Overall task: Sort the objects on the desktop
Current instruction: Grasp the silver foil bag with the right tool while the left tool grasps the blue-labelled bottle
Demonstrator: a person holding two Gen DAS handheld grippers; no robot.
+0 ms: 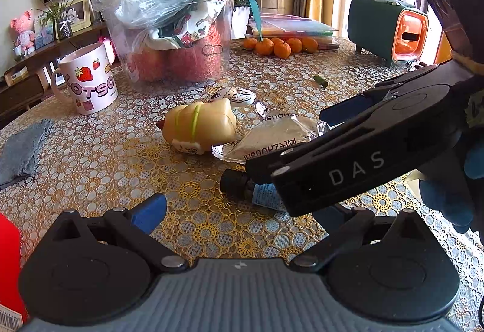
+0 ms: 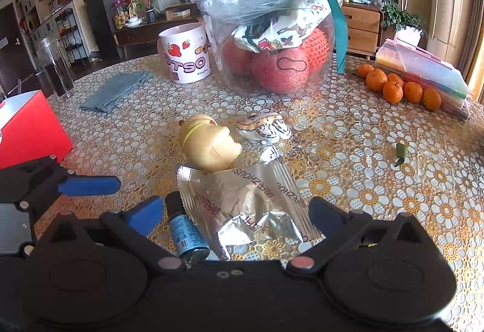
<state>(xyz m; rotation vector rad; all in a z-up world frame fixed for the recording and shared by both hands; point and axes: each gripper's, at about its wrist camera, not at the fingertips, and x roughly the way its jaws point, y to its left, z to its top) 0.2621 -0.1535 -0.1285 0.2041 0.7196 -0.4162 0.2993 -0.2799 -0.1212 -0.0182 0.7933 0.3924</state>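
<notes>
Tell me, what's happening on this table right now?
A person with two handheld grippers is sorting clutter on a lace-patterned table. The right gripper, jaws open, straddles a silver foil packet and a small blue bottle, gripping neither yet. The left gripper hovers open alongside, holding nothing. A yellow toy and a white striped figurine lie just beyond.

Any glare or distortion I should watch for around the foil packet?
Right wrist: foil packet throws bright glints, print partly washed out; sunlight flares at the right edge. Left wrist: right gripper covers part of the packet; both views bow at the edges.
</notes>
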